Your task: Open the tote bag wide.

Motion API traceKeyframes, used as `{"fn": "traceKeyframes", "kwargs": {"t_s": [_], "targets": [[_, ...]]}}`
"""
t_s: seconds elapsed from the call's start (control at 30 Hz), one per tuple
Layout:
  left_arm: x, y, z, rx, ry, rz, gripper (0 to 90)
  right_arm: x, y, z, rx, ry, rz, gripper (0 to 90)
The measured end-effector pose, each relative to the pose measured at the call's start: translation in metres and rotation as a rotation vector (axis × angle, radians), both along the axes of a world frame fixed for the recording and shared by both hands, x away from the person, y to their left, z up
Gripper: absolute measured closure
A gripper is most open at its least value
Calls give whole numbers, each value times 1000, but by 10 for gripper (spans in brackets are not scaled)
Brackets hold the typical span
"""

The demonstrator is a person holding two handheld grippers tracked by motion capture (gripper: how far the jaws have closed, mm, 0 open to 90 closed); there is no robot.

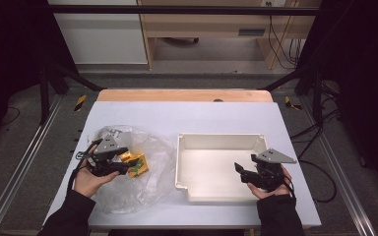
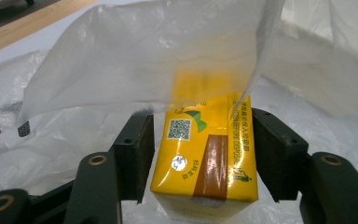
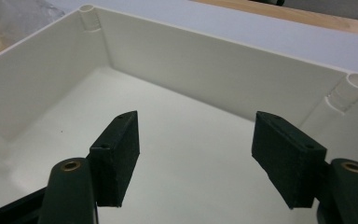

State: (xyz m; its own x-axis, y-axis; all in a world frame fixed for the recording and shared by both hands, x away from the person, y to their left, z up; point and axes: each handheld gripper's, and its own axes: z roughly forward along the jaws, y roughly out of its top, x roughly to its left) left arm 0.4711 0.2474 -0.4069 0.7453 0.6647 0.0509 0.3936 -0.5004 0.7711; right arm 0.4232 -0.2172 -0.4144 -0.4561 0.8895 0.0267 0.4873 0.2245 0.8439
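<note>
The left hand [image 1: 89, 178] is holding the left gripper [image 1: 128, 167] low and pointing it to the right in the high view, its jaws standing partly apart with pads [image 2: 137, 149] close against what sits between them. The right hand [image 1: 270, 189] is holding the right gripper [image 1: 238, 171] level, pointing left, its jaws standing wide apart, gripping nothing.

White bin [image 1: 220, 141] on pale table [image 1: 177, 115]; wooden edge [image 1: 182, 95] behind

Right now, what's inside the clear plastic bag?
A yellow carton lies inside the plastic bag, between the left gripper's jaws. The bag's film covers its far end; anything deeper is hidden.
</note>
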Motion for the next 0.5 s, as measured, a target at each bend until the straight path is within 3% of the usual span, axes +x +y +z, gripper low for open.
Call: {"fn": "traceKeyframes", "kwargs": {"t_s": [0.07, 0.13, 0.5], "targets": [[1, -1, -4, 18, 14, 6, 445, 0, 0, 1, 4, -1, -1, 322], [3, 0, -7, 6, 27, 3, 464, 0, 0, 1, 6, 0, 0, 322], [-2, -3, -2, 11, 12, 20, 501, 0, -1, 0, 5, 2, -3, 323]]}}
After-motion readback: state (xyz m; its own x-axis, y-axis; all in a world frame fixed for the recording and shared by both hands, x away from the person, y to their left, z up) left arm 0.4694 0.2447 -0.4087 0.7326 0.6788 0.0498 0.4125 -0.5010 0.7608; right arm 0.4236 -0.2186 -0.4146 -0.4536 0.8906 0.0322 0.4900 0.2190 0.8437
